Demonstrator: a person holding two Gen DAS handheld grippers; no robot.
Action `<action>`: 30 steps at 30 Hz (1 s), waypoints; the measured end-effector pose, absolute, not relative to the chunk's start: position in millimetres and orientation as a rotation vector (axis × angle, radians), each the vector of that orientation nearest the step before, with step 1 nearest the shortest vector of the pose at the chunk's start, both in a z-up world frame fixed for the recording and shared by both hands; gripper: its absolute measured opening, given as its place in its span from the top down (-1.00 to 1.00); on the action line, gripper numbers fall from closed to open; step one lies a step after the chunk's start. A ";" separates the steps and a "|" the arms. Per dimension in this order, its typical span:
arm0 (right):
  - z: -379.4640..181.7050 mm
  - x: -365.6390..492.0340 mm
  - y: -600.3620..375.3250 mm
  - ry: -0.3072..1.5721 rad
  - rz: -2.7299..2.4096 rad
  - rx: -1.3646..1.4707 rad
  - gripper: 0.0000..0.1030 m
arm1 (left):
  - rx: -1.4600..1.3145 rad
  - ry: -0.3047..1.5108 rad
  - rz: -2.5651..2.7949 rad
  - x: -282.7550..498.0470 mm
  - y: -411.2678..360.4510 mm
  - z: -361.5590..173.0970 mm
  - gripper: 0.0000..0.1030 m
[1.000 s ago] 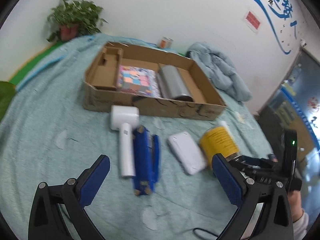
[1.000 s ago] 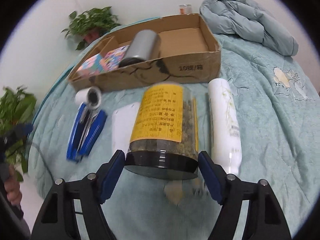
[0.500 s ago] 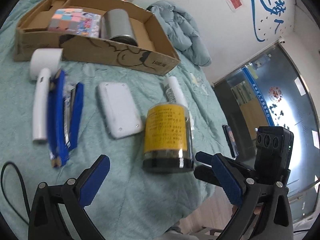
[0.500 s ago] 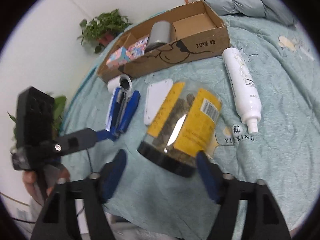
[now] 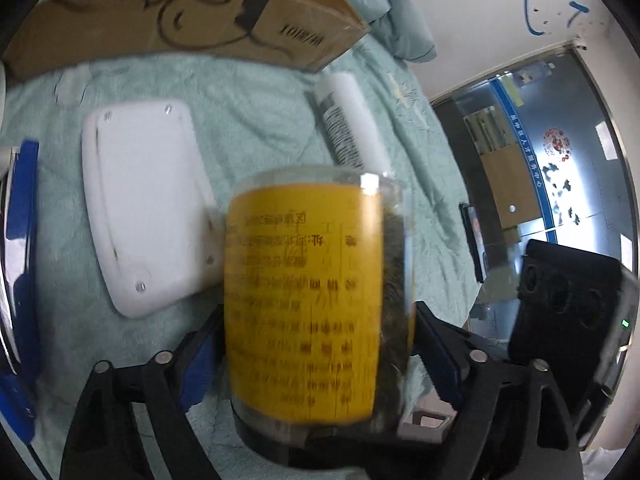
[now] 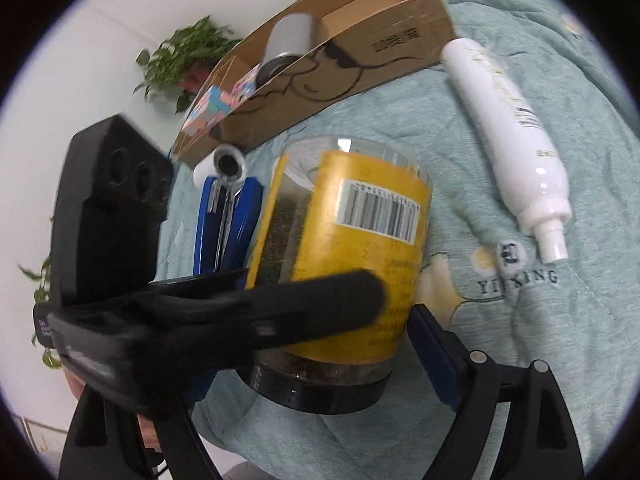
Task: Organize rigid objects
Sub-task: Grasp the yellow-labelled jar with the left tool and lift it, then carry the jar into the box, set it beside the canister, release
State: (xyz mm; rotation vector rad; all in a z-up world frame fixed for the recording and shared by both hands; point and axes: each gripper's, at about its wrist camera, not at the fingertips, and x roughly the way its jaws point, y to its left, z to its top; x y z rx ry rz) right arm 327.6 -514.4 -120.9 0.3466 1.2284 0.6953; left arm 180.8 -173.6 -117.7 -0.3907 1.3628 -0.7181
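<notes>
A clear jar (image 5: pixel 304 300) with a yellow label and a black lid stands tilted, lid down, on the green bedding near the bed's front edge. My left gripper (image 5: pixel 318 352) straddles it low on the body. Its jaws are closing, with the blue pads close beside the jar's sides and not clearly pressing. In the right wrist view the jar (image 6: pixel 348 248) also sits between the jaws of my right gripper (image 6: pixel 320 344). They are opening, with a small gap at the right pad. A left finger (image 6: pixel 300 308) crosses in front and hides the right gripper's left finger.
A cardboard box (image 6: pixel 360 52) behind holds a silver cylinder (image 6: pixel 288 44) and a colourful pack (image 6: pixel 216 108). A white bottle (image 6: pixel 508 120) lies right of the jar. A white flat device (image 5: pixel 148 208) and a blue stapler (image 6: pixel 228 224) lie on its left. A folded quilt (image 5: pixel 396 12) is at the back.
The left gripper swung right and down from the stapler side and now straddles the jar. The right gripper tipped the jar up onto its lid, and its jaws widened off it.
</notes>
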 end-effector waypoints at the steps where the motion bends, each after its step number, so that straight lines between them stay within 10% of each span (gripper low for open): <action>1: -120.3 326.5 -508.7 1.233 0.711 0.316 -0.68 | -0.400 1.370 -0.714 179.6 -172.3 -120.7 -0.63; 30: -25.8 309.2 -453.0 0.834 0.830 0.037 -0.67 | -0.326 1.000 -0.621 166.7 -125.6 5.2 -0.61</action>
